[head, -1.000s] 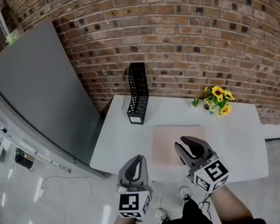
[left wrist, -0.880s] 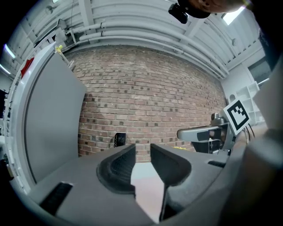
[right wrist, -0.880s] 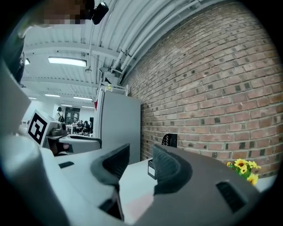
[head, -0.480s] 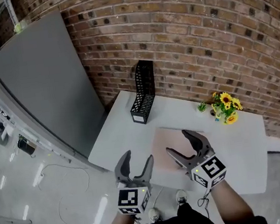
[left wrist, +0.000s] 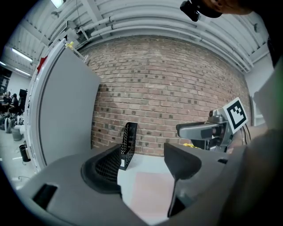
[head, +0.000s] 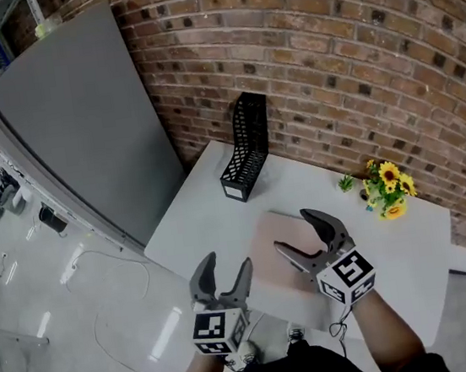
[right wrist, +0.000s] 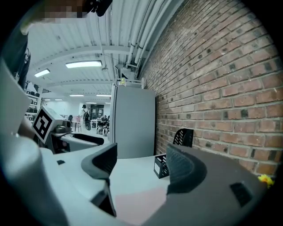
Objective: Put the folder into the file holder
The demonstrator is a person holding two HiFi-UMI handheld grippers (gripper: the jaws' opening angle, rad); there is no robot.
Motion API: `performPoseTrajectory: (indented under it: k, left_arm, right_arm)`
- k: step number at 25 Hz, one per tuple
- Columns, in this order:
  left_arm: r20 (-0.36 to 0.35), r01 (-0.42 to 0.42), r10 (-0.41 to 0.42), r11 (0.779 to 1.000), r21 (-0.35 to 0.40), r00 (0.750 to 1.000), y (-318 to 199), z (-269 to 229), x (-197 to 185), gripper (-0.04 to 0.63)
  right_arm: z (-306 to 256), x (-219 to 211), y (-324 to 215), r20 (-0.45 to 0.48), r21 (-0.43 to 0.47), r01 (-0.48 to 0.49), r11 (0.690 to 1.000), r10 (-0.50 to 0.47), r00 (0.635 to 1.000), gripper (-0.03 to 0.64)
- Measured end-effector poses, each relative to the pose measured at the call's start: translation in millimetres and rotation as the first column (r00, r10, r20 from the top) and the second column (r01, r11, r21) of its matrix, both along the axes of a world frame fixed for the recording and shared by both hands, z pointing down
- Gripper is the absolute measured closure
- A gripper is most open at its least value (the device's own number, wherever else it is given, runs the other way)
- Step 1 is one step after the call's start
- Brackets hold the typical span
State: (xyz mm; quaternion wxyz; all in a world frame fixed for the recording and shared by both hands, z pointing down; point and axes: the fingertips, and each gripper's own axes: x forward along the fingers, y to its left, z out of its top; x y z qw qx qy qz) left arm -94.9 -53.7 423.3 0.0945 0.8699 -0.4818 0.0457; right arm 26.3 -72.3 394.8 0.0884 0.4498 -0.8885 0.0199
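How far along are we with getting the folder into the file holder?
Nothing done yet: the pink folder lies flat on the table, apart from the black file holder. In hand: nothing; the left tool and right tool have just been opening their jaws, with nothing between them. Left: grasp the folder, lift it, slot it in.

Left grey tool, jaws just opened wide, empty, right grey tool beside it, jaws just opening, empty
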Motion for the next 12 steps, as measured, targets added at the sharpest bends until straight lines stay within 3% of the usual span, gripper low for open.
performPoseTrajectory:
  k: [12]
  left_arm:
    - [-0.019, 0.164, -0.166, 0.983, -0.083, 0.986, -3.1, 31.1, 13.2, 0.307]
  right_arm:
    - [25.9, 14.5, -26.8, -0.022, -0.041, 0.160, 0.986, -0.161, 0.987, 0.261]
